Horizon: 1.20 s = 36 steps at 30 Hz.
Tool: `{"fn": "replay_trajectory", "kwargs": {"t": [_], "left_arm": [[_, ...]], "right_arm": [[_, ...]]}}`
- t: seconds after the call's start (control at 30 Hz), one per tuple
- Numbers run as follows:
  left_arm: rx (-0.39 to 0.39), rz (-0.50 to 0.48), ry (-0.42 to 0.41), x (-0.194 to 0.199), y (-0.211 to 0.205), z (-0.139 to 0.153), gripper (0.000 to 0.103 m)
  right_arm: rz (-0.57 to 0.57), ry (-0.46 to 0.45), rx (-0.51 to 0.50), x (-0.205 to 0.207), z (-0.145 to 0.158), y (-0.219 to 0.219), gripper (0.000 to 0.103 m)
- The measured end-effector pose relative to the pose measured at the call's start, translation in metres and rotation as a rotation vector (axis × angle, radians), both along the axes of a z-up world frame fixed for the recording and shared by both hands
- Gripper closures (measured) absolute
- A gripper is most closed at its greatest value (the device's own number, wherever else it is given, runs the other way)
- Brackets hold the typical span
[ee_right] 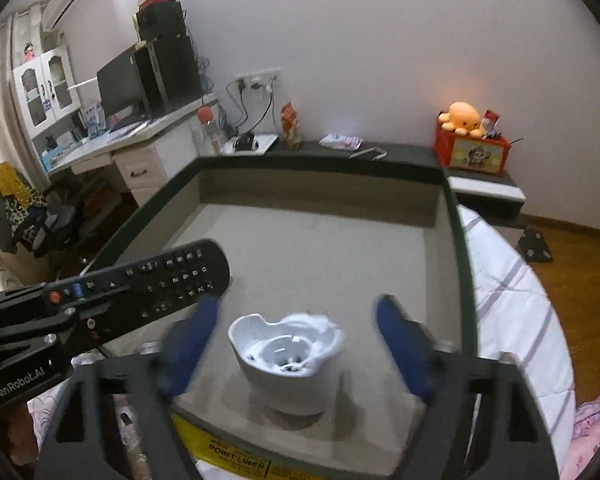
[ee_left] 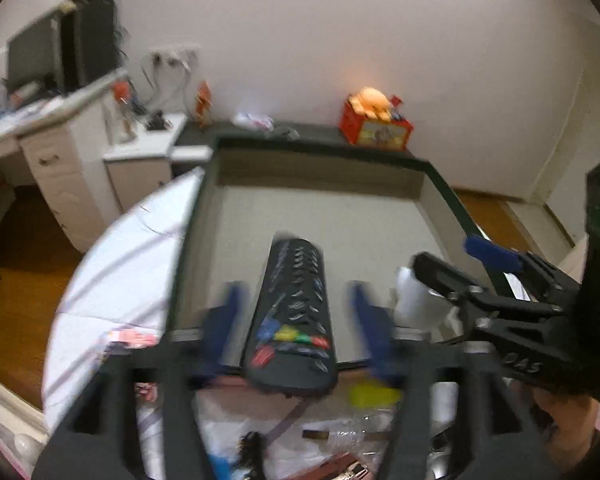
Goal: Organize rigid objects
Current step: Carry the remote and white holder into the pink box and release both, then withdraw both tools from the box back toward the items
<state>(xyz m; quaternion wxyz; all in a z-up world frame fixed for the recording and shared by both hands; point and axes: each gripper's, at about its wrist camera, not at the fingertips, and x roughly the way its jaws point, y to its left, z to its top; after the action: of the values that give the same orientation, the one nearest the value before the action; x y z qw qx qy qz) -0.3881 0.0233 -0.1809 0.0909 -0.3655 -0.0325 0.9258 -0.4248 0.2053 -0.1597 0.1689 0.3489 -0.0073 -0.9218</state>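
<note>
A black remote control [ee_left: 294, 316] with coloured buttons lies between my left gripper's [ee_left: 300, 320] blue fingers, which stand wide on either side of it, over the near edge of a large grey tray [ee_left: 228, 216]. In the right wrist view the remote [ee_right: 160, 280] seems to rest across the left gripper's frame. A white plastic cup-shaped piece [ee_right: 288, 360] stands in the tray's near part [ee_right: 340, 256]. My right gripper [ee_right: 296, 336] is open, its blue fingers apart on both sides of the white piece without touching it.
The tray has dark raised walls [ee_right: 320, 160]. A red box with an orange plush [ee_right: 470, 140] stands behind it. A yellow-labelled package [ee_right: 236, 460] and other clutter lie below the tray's near edge. White bedding [ee_right: 512, 312] lies at the right, a desk [ee_right: 132, 140] at the left.
</note>
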Motion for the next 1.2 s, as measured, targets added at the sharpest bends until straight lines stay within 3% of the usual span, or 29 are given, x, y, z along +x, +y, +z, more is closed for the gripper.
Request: {"fn": "replay_trajectory", "kwargs": {"t": [0.03,0.1,0.17,0.2,0.23,0.27,0.37,0.6,0.83,1.2], "left_arm": [[-0.010,0.019,0.034,0.006,-0.003,0.004,0.016],[-0.028,0.045,0.124,0.025,-0.008,0.019,0.014],[-0.027,0.074,0.185,0.044,-0.015,0.032,0.001],[-0.033,0.094,0.225,0.057,-0.018,0.039,0.000],[-0.037,0.104,0.250,0.067,-0.019,0.044,0.000],[-0.050,0.109,0.277,0.077,-0.023,0.049,0.000],[-0.084,0.140,0.311,0.103,-0.033,0.058,0.000],[-0.127,0.132,0.296,0.162,-0.047,0.073,0.000],[-0.113,0.124,0.385,0.220,-0.051,0.099,0.000],[-0.123,0.099,0.396,0.250,-0.050,0.106,0.000]], "right_arm": [[-0.010,0.017,-0.012,0.007,0.006,0.002,0.018],[-0.019,0.057,-0.019,0.020,0.020,0.006,0.018],[-0.037,0.122,-0.017,0.040,0.035,0.007,0.017],[-0.043,0.152,-0.019,0.051,0.043,0.008,0.014],[-0.046,0.186,-0.023,0.063,0.050,0.009,0.003],[-0.046,0.227,-0.027,0.077,0.057,0.010,0.000],[-0.056,0.303,-0.008,0.110,0.074,0.010,0.000],[-0.105,0.395,0.039,0.178,0.099,0.014,0.000],[-0.135,0.425,0.025,0.231,0.113,0.025,0.000],[-0.143,0.450,0.040,0.271,0.125,0.031,0.000]]}}
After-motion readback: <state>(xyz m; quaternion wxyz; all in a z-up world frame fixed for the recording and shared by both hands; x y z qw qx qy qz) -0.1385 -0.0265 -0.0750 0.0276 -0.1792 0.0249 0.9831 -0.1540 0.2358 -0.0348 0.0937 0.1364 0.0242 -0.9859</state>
